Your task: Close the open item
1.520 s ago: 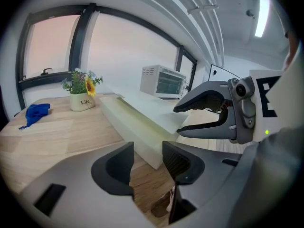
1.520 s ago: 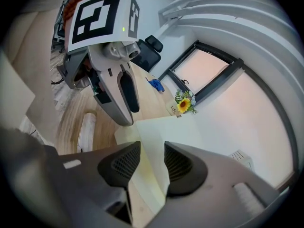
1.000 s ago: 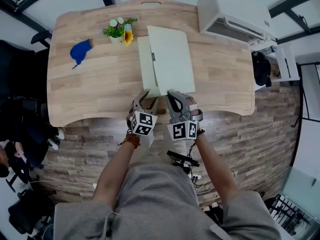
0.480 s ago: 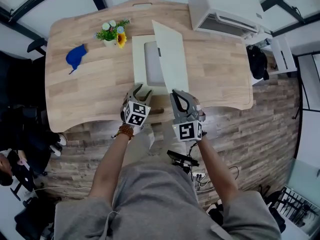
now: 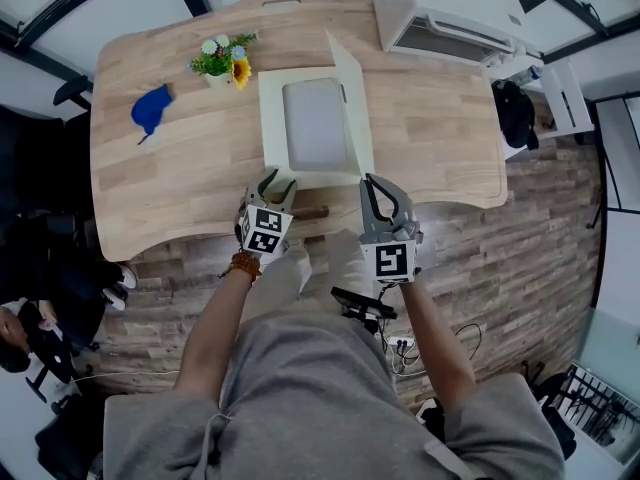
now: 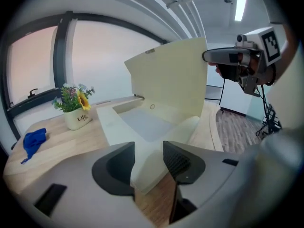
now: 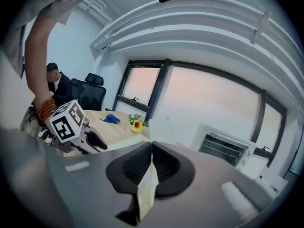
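A flat cream box (image 5: 272,128) lies open in the middle of the wooden table (image 5: 150,183), its grey inside showing. Its lid (image 5: 349,93) stands nearly upright along the box's right side. My right gripper (image 5: 374,186) is shut on the lid's near edge; in the right gripper view the cream lid edge (image 7: 148,186) is pinched between the shut jaws of that gripper (image 7: 151,167). My left gripper (image 5: 279,184) is open at the box's front rim. In the left gripper view the box front (image 6: 156,146) lies between the spread jaws of the left gripper (image 6: 148,163), and the lid (image 6: 175,80) rises beyond.
A small pot of flowers (image 5: 228,62) and a blue cloth (image 5: 152,108) sit at the table's far left. A white appliance (image 5: 445,8) stands at the far right corner. A person (image 7: 58,87) sits by office chairs off the table's left end.
The lid has swung up from lying slanted over the box to standing nearly upright, baring the grey inside. My right gripper moved right and up with it. The left gripper stayed put.
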Demonstrator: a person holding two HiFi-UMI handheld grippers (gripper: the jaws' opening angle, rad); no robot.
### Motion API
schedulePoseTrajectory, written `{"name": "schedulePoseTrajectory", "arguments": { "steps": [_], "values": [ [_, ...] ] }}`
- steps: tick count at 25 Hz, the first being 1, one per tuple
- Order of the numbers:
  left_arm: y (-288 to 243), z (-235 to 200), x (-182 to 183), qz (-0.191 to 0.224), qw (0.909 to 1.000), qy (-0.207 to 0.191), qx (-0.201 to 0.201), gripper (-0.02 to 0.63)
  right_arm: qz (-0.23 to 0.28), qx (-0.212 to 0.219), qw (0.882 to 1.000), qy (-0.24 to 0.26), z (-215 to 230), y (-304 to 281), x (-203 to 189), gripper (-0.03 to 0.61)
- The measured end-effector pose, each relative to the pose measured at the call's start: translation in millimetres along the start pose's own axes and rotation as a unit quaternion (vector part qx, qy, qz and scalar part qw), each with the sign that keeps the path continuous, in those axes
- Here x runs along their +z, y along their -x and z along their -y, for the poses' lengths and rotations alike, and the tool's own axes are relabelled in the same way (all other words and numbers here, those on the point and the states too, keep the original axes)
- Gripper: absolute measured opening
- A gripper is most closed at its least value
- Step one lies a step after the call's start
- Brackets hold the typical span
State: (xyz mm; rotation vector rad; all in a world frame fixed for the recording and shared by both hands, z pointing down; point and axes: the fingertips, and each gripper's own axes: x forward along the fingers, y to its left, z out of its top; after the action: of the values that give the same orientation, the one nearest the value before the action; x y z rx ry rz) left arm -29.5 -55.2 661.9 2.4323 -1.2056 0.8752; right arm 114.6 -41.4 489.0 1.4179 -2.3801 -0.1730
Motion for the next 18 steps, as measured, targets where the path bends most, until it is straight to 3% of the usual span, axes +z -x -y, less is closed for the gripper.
{"name": "schedulePoseTrajectory", "arguments": {
  "steps": [6,13,18],
  "values": [
    [5,-3,-11,0.01,0.9992,0.037,0.012,0.19,-0.004,-0.043,0.998,-0.036,18,9,-10,0.015],
    [12,-4,-17,0.014,0.9987,0.043,0.024,0.186,-0.016,-0.089,0.993,-0.073,42,17,-18,0.014],
    [12,-2,-17,0.028,0.9986,0.041,0.016,0.186,-0.017,-0.075,0.995,-0.069,35,15,-16,0.014]
  ]
}}
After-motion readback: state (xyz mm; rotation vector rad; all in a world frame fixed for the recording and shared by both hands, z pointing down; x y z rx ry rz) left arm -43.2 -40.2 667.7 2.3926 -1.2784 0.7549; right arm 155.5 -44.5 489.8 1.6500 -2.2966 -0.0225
